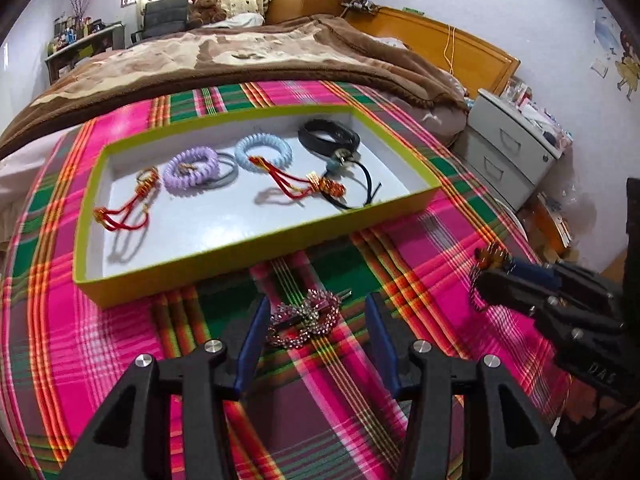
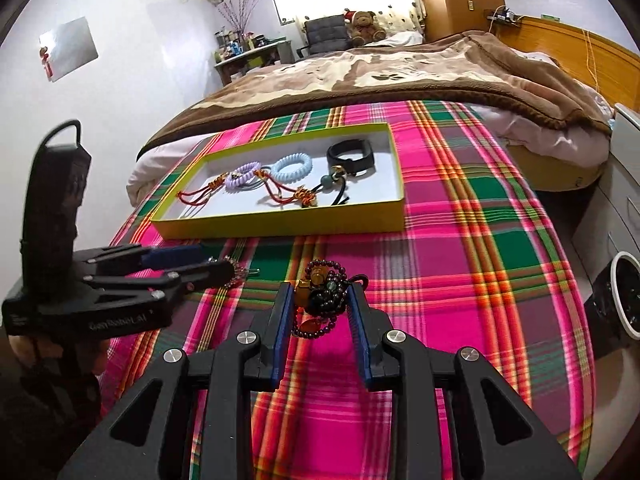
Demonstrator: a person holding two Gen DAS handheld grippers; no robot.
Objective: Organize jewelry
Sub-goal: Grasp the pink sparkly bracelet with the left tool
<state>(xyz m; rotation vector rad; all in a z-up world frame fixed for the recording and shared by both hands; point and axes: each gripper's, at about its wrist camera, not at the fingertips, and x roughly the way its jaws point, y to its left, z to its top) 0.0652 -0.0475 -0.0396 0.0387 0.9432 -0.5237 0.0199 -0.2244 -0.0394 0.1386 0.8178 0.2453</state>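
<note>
A sparkly rhinestone hair clip (image 1: 304,320) lies on the plaid cloth between the fingers of my left gripper (image 1: 316,306), which stands open with its pads clear of the clip. My right gripper (image 2: 320,290) is shut on a dark bead bracelet (image 2: 326,300) with amber beads, held just above the cloth. In the left wrist view the right gripper (image 1: 490,270) shows at the right with the beads at its tip. In the right wrist view the left gripper (image 2: 226,270) shows at the left, by the clip (image 2: 238,272). A yellow-green tray (image 1: 240,256) (image 2: 280,226) lies beyond.
The tray holds red knotted cords (image 1: 124,216), a purple spiral tie (image 1: 191,170), a blue spiral tie (image 1: 262,152), a black band (image 1: 328,136) and a black tie with a bead. A brown blanket (image 1: 240,60) lies behind. A grey drawer unit (image 1: 508,152) stands right of the bed.
</note>
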